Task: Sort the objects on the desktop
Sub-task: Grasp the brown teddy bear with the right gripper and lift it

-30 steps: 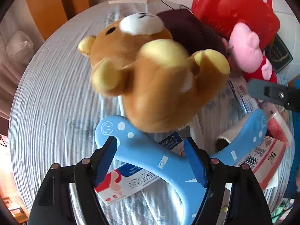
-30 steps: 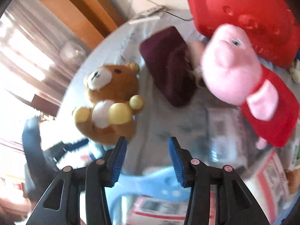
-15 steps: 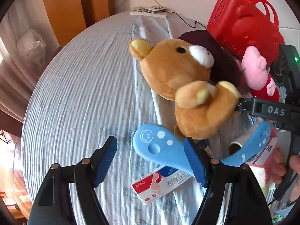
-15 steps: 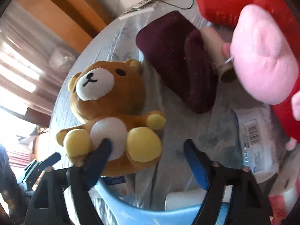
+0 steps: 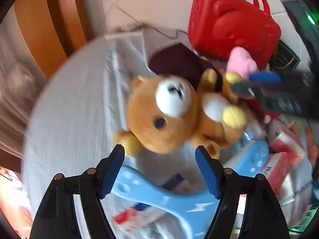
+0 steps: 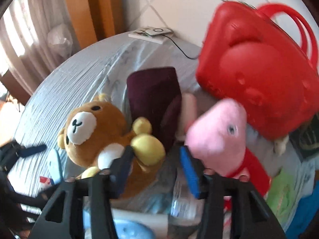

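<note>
Right wrist view: right gripper (image 6: 157, 169) jaws opening around the teddy bear (image 6: 95, 131)'s yellow foot mid-tabletop (image 6: 65, 83); pink pig toy (image 6: 217, 137) and red bag (image 6: 255, 83) crowd its right; left wrist view alone shows left gripper (image 5: 159, 169) released, empty, over a blue hanger (image 5: 159, 199).

light: bright daylight, from the left | blur: heavy motion smear, both views | edges: fisheye bending, dark corners

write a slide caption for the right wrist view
Right claw opening around the brown bear plush's yellow foot, beside the pink pig plush and red case.
</note>
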### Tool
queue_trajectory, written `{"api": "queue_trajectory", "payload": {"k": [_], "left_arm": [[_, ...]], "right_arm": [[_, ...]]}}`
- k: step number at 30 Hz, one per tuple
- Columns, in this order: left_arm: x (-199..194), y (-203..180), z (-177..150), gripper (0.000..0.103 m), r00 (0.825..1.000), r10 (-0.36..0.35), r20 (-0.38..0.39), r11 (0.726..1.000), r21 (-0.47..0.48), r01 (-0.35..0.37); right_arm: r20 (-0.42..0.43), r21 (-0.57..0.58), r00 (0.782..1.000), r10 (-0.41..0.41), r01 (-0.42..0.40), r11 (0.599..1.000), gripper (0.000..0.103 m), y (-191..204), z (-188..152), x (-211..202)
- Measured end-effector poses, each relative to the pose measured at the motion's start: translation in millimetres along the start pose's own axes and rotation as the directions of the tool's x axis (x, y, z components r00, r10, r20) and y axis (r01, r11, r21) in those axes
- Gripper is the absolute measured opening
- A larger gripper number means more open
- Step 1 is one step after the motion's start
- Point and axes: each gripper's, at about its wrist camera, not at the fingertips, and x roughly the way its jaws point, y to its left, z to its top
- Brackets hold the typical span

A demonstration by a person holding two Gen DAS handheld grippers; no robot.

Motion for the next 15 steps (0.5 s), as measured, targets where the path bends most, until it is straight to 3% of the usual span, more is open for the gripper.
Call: {"api": "queue_trajectory", "payload": {"k": [4,6,7,9,11,12,13,14,15], "left_arm": [[3,17,13,0.074,0.998,0.052,0.020,0.998,0.035,-0.053],[15,21,16,0.074,1.000,0.030,-0.002,0.998,0.061,-0.030],[23,19,16,0.074,1.000,0.015,-0.018,0.997,0.073,-0.014],[33,15,14,0.074,0.999,-0.009,-0.052,0.996,0.090,0.013],[37,10,10,0.074,0.998,-0.034,-0.062,0.993,0.108,0.041],[41,8,9,0.074,0.997,-0.022,-0.069,0.993,0.117,0.030],[43,6,8,0.074,0.997,-0.013,-0.073,0.992,0.124,0.022],[44,6,7,0.074,0.996,-0.025,-0.082,0.991,0.126,0.035],[45,7,7,0.074,0.995,-0.037,-0.088,0.992,0.119,0.048]], "right_arm": [[0.026,0.147,0.995,0.097,-0.100,0.984,0.054,-3,-25,-14],[0.043,0.197,0.991,0.126,-0.132,0.972,0.058,1,-29,-18],[0.058,0.210,0.989,0.134,-0.144,0.967,0.067,4,-29,-18],[0.045,0.217,0.989,0.140,-0.147,0.965,0.074,14,-26,-11],[0.025,0.204,0.987,0.159,-0.160,0.966,0.073,24,-24,2],[0.023,0.183,0.993,0.113,-0.115,0.976,0.060,27,-27,5],[0.019,0.172,0.997,0.078,-0.080,0.982,0.034,26,-29,8],[0.007,0.184,0.997,0.079,-0.079,0.980,0.028,21,-30,12],[-0.004,0.206,0.995,0.097,-0.094,0.974,0.029,15,-32,15]]}}
